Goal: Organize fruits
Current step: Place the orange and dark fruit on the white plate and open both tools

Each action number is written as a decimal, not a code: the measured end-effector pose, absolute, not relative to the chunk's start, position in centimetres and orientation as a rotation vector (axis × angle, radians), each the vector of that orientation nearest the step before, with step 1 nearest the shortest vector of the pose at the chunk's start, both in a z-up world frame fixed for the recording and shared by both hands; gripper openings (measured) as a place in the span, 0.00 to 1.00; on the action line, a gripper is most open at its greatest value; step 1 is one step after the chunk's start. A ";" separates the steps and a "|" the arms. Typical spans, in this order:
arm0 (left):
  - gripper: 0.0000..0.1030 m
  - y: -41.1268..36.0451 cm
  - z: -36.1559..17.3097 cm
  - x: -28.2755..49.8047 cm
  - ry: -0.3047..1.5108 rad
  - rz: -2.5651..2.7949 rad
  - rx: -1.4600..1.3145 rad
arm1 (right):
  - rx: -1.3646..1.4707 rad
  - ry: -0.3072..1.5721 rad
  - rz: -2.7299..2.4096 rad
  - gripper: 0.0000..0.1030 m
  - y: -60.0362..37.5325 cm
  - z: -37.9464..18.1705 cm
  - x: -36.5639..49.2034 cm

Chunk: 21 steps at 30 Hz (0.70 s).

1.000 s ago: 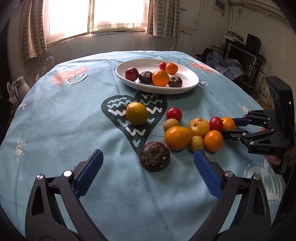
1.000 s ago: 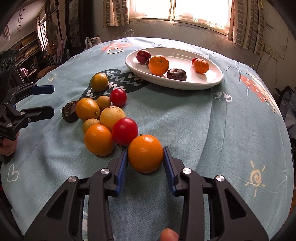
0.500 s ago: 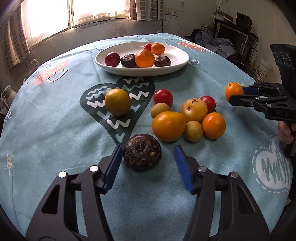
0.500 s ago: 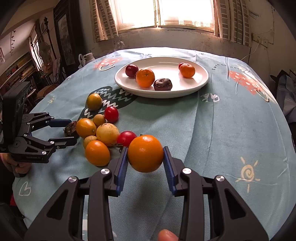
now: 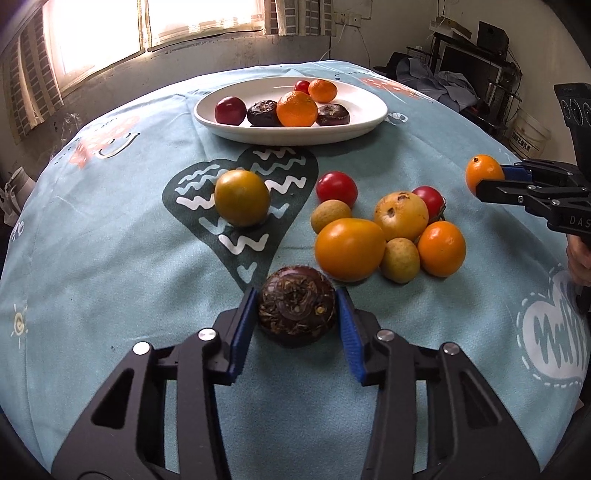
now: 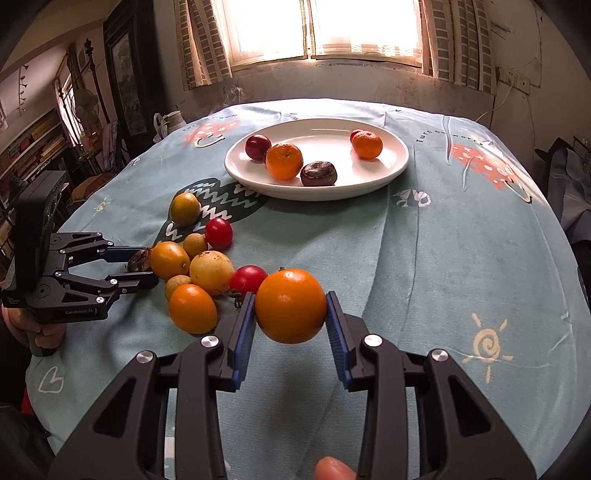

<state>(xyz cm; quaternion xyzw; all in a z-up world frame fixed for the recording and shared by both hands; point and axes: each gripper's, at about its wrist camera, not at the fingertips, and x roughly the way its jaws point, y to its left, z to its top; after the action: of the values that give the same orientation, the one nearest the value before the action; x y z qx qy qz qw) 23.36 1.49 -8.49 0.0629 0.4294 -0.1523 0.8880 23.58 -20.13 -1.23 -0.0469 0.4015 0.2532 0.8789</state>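
My black gripper's blue pads (image 6: 243, 343) frame a bright orange mandarin (image 6: 290, 305). The tablecloth (image 6: 424, 258) is pale teal, printed with a dark heart of white zigzags (image 5: 251, 192). The plate (image 6: 395, 166) is white.

One white plate (image 5: 369, 118), six fruits on it, nine fruits off it, two grippers.

We saw glare blowing out the window (image 6: 314, 29); fisheye bent and darkened edges far from it.
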 end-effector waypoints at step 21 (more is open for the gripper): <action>0.43 1.9 0.6 33.0 0.815 -0.405 -0.023 | 0.080 0.727 0.448 0.36 -18.7 2.7 31.6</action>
<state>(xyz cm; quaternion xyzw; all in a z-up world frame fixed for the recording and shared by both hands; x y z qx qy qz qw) 32.97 1.92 0.55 -0.0110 0.3936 -0.1955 0.8982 31.59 -18.75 2.66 0.0385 0.3525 0.2170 0.9095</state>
